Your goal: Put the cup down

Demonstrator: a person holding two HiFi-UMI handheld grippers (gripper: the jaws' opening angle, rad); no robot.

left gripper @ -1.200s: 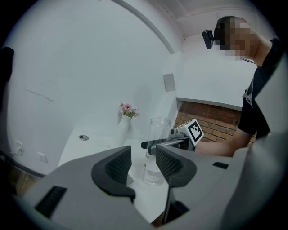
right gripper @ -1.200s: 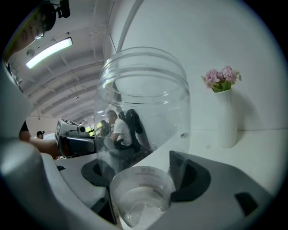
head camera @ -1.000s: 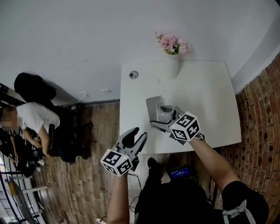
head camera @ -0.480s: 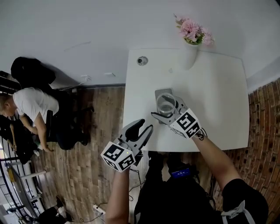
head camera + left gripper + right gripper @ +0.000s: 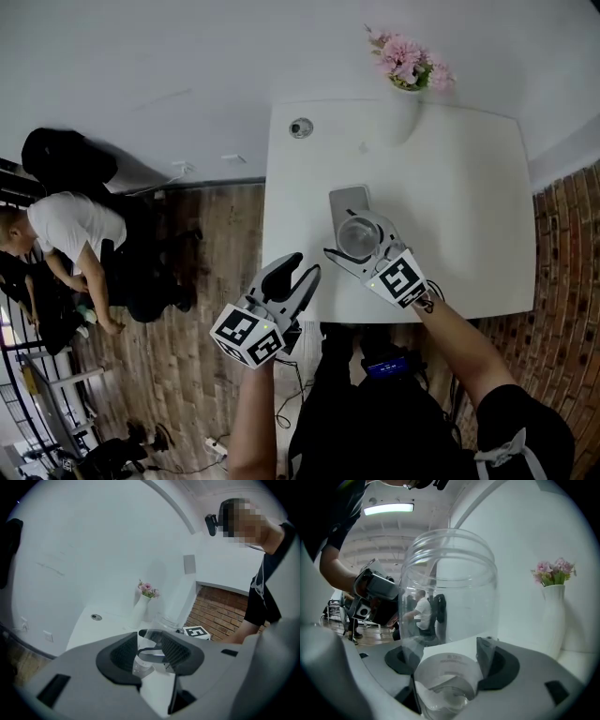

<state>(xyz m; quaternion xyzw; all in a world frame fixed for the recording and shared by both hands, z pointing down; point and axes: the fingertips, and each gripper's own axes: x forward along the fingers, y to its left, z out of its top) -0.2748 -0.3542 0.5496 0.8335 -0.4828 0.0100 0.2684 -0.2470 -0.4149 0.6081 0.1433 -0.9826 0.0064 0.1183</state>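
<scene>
A clear cup with a threaded rim stands upright between the jaws of my right gripper, which is shut on its lower part. In the right gripper view the cup fills the middle, both pads against its base. It hangs over the near end of a grey mat on the white table; I cannot tell whether it touches. My left gripper is off the table's near edge, pointing at the cup, open and empty. In its own view the left gripper shows the cup beyond its jaws.
A white vase with pink flowers stands at the table's far edge. A small round fitting sits at the far left corner. A brick wall runs on the right. A person is by chairs on the wooden floor at left.
The right gripper with the cup has drifted a little toward the table's near edge, relative to the grey mat. The left gripper has hardly moved.
</scene>
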